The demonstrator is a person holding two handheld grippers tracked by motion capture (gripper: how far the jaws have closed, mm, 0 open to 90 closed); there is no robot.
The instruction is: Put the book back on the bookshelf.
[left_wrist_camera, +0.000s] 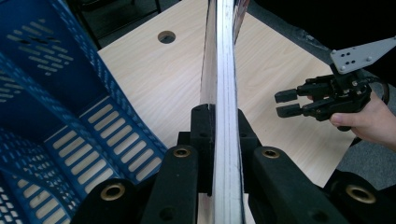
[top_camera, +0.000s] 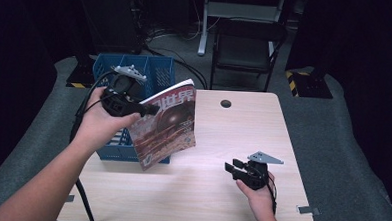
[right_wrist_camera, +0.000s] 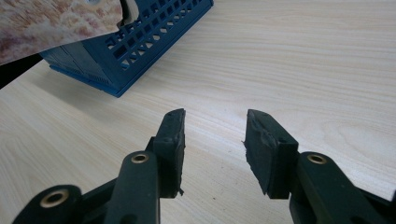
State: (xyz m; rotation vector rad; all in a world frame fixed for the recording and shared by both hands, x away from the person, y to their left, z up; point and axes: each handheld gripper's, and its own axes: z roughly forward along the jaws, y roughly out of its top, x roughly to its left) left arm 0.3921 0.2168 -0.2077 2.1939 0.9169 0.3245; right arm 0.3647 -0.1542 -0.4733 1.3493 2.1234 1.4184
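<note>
Over the blue basket [top_camera: 135,78] at the left of the worktop [top_camera: 222,141], the left tool [top_camera: 143,109] holds a magazine [top_camera: 166,124] up in the air, its red and brown cover facing the camera and its lower corner hanging down in front of the basket's near wall. In the left gripper view the two black jaws are pressed against the magazine [left_wrist_camera: 224,93] from both sides, pinching it by its edge, pages seen end on and running straight away from the camera. The basket [left_wrist_camera: 51,116] lies just to one side of that grip, its slotted blue floor and wall in plain sight.

Well away from the basket, toward the near right of the worktop, the right tool [top_camera: 230,170] rests low in the person's hand, jaws pointing back toward the basket. The right gripper view shows them spread, bare pale wood [right_wrist_camera: 280,70] between the pads and nothing held. The basket's corner [right_wrist_camera: 140,42] sits ahead of them, with a patch of the magazine cover [right_wrist_camera: 51,23] hanging above it.

Beyond the basket, a round hole [top_camera: 226,103] marks the far middle of the worktop.
</note>
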